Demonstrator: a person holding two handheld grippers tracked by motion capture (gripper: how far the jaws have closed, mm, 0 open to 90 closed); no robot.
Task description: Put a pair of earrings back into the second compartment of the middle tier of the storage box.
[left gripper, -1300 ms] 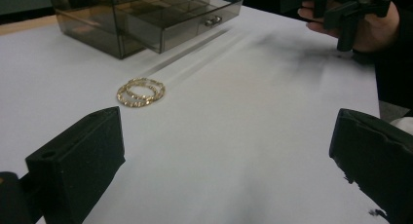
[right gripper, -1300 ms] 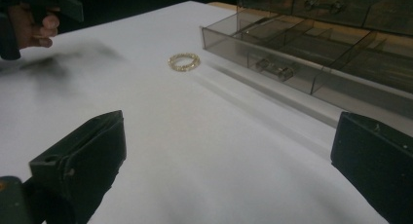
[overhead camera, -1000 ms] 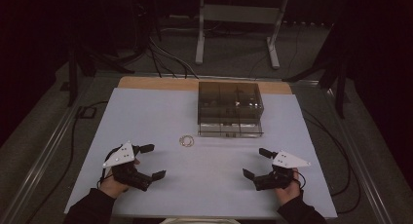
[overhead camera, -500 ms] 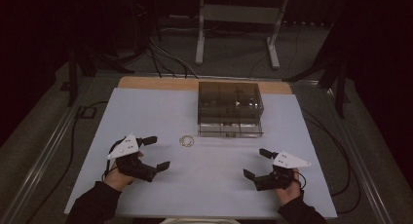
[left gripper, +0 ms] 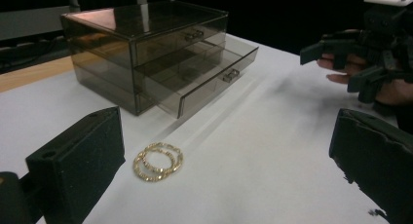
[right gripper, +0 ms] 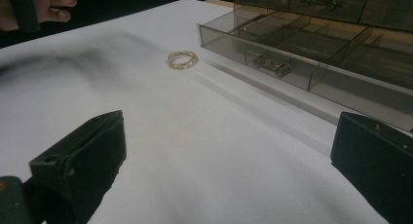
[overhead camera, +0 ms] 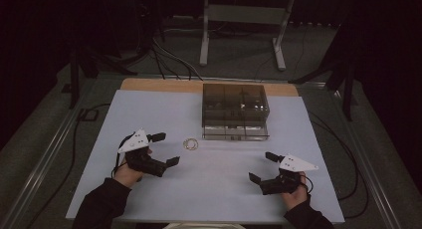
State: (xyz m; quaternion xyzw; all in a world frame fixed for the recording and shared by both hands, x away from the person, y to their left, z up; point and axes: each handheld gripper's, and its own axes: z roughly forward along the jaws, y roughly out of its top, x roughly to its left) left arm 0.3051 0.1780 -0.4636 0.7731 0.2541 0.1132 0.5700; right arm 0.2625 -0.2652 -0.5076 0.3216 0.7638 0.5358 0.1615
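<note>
Gold bangles (overhead camera: 190, 144) lie mid-tabletop, just ahead of the left gripper (overhead camera: 165, 149) (jaws spread wide), near the smoky drawer box (overhead camera: 235, 111); the right gripper (overhead camera: 263, 168), equally agape, sits toward the front right corner

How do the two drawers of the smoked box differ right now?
The bottom drawer is pulled out toward the gold bracelets; the top drawer sits shut, flush with the box front. The bottom drawer's dividers lie exposed from above; the top drawer's inside stays under the lid. Both are smoked see-through plastic with small metal handles.
</note>
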